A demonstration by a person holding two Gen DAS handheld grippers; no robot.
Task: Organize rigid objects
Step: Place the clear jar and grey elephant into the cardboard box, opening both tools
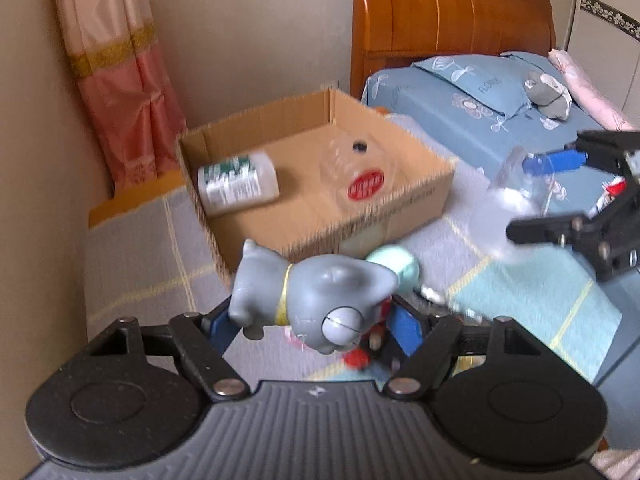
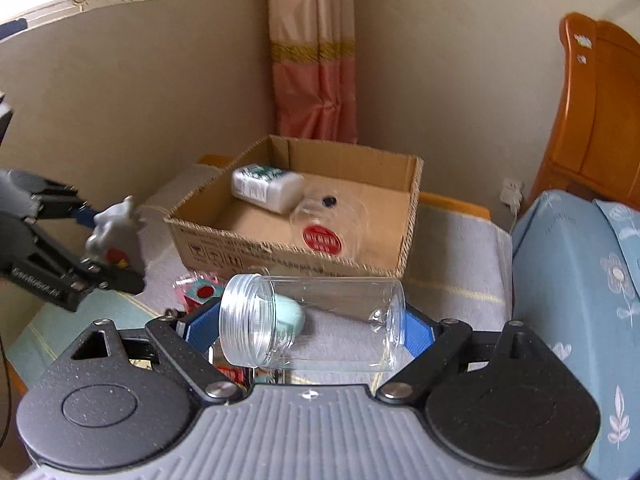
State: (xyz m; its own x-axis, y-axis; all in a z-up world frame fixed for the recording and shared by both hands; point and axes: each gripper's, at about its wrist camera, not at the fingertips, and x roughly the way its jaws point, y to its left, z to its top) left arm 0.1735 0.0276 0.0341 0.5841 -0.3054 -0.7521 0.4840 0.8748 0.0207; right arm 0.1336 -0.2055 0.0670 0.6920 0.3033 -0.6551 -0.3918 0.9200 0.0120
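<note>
Each hand-held gripper grips its load crosswise, seemingly bound for the cardboard box [image 2: 296,248] beyond: the left hand-held gripper [image 1: 316,320] clamps the grey figurine [image 1: 312,300], the right hand-held gripper [image 2: 308,328] the clear jar [image 2: 320,320].

A wooden headboard [image 1: 452,20] rises behind a bed with a blue floral sheet [image 1: 452,120], a blue pillow [image 1: 480,80] just before the headboard, a pink-and-cream curtain [image 1: 116,76] hanging left of it.
</note>
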